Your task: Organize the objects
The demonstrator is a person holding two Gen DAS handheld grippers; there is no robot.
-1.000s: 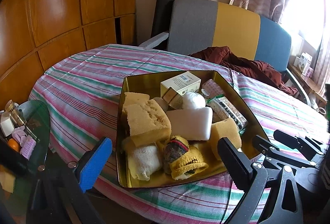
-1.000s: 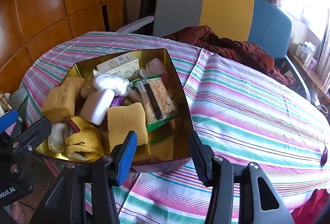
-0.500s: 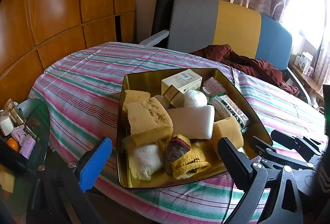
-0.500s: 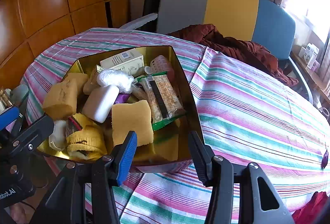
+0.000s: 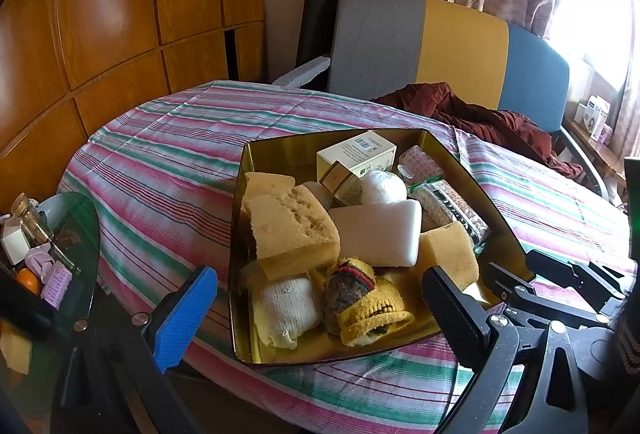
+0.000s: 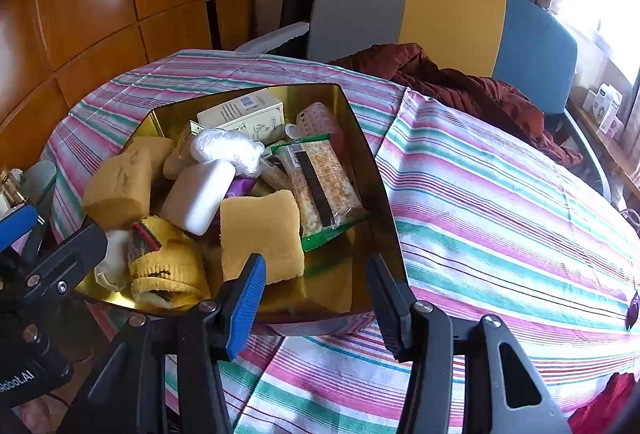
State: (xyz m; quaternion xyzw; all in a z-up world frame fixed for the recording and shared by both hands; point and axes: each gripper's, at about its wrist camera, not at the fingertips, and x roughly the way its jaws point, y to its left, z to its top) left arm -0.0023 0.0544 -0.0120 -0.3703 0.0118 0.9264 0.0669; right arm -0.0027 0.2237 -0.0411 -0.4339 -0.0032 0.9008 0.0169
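While the gold tray (image 5: pixel 244 194) sits heaped with sponges and packets on the striped surface (image 6: pixel 500 194), both tongs, left (image 5: pixel 320 304) and right (image 6: pixel 316 294), hang before its near rim, jaws parted (nothing gripped between them).

Both my wrist cams sit at the table's near edge, tilted down and looking far toward the sofa (image 5: pixel 448 46). My left cam is off the gold tray's (image 5: pixel 240 194) near-left corner, close in. My right cam is at its near-right corner, equally close. Shared: tray, striped tablecloth (image 6: pixel 500 194), sofa, wood wall. Each cam catches the other claw.
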